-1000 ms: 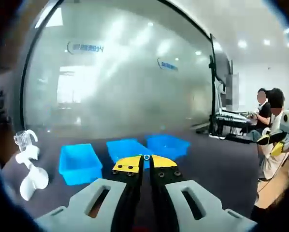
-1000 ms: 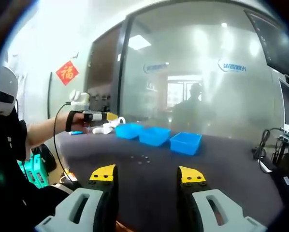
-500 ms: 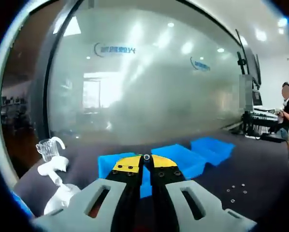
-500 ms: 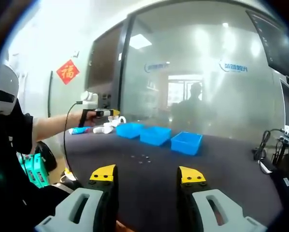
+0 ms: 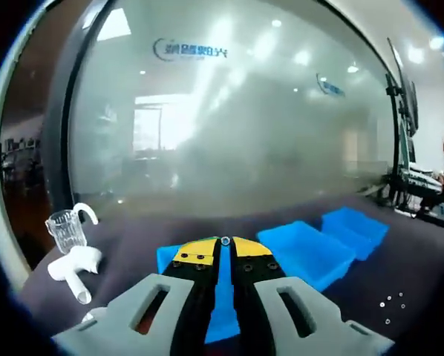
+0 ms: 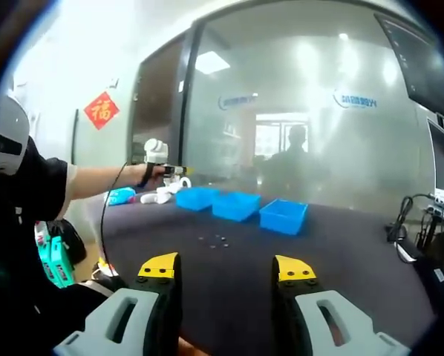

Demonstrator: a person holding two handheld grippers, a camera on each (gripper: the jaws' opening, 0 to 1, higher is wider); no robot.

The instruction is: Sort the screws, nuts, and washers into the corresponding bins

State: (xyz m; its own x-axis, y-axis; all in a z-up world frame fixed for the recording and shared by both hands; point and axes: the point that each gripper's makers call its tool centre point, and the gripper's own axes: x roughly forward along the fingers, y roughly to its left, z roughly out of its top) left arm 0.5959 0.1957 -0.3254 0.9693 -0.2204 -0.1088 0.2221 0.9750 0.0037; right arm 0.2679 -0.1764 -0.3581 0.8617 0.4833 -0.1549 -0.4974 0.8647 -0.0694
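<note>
The left gripper [image 5: 224, 242] has two grey plastic arms with long slots cut in them. Its tips are yellow with small black screws, and dark jaw pieces run up the middle. The right gripper [image 6: 227, 267] looks the same: grey slotted arms, black jaws, yellow caps with tiny screws. At 9 o'clock in the right gripper view, the person wears a black short sleeve [image 6: 44, 185], and a thin black cable [image 6: 108, 222] hangs down.
</note>
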